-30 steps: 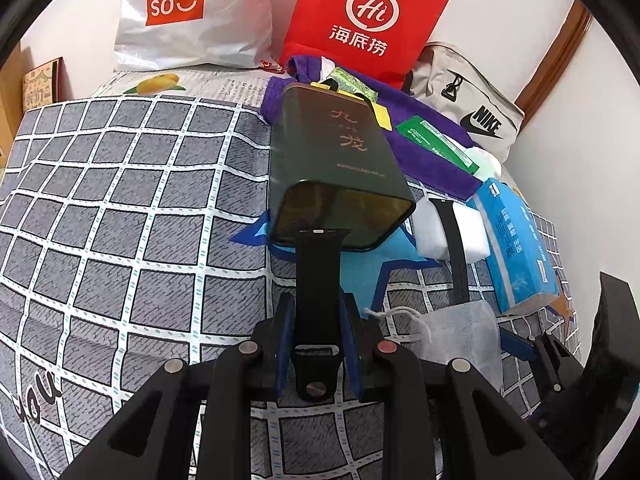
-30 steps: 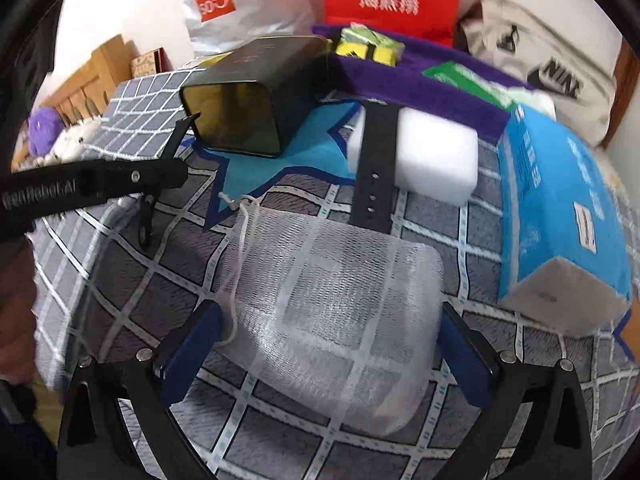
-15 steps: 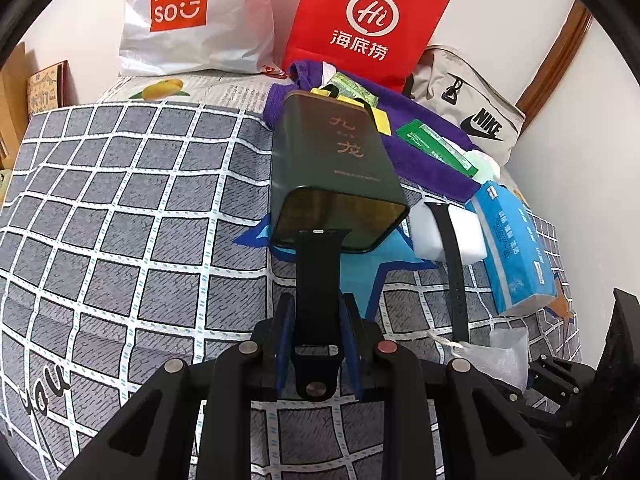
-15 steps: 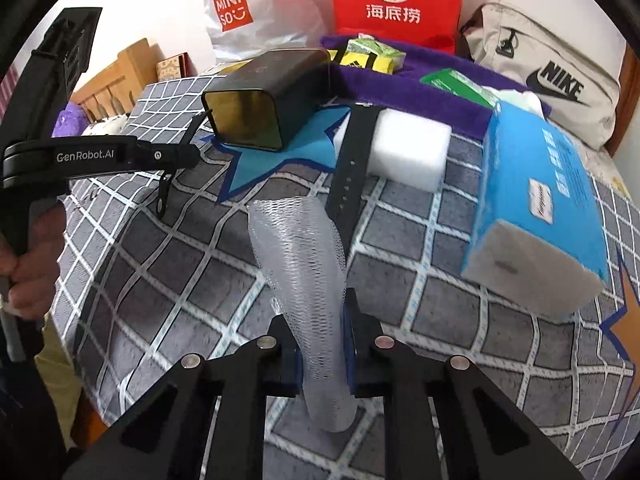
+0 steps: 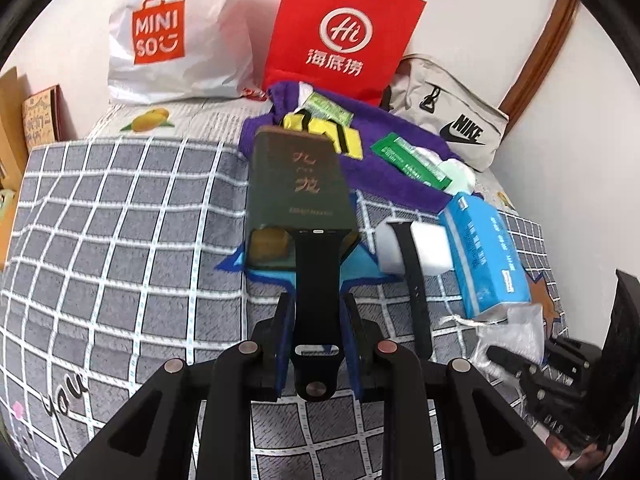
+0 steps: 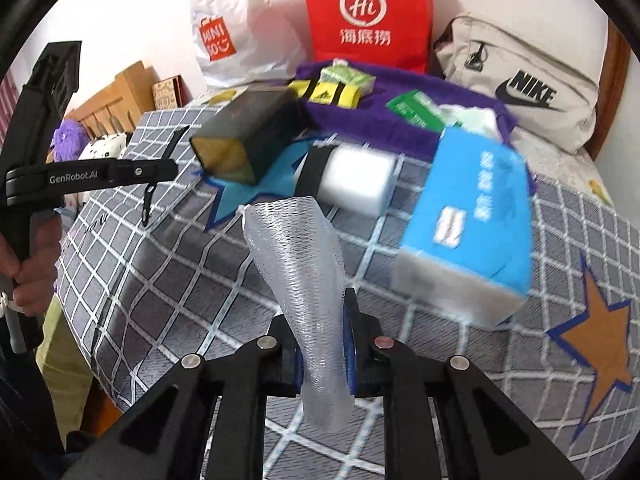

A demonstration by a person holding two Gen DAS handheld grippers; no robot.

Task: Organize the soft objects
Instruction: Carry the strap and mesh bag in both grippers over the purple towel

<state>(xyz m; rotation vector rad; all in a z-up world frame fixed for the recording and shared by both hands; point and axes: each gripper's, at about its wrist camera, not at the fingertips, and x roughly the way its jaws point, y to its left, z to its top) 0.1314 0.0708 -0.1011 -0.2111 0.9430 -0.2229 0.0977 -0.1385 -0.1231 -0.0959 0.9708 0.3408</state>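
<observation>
The blurred tissue pack point(image 6: 468, 220) perhaps hides the purple cloth's point(image 6: 400, 120) edge.

Black watch strap point(image 5: 318, 280): pinched at its buckle end, free end reaching the open mouth of the dark green tin point(image 5: 298, 188). White mesh pouch point(image 6: 298, 276): squeezed narrow, lifted clear of the bed, right of the tin. Second black strap point(image 5: 412, 276) lies draped over a white foam block point(image 5: 430, 254) just right of the tin.

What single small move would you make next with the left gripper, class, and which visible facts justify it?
Probably carry the black strap forward and down into the open mouth of the dark tin. The left gripper is shut on the strap, whose free end already points at the opening, and the tin lies on its side facing it. The right gripper merely holds the mesh bag.
</observation>
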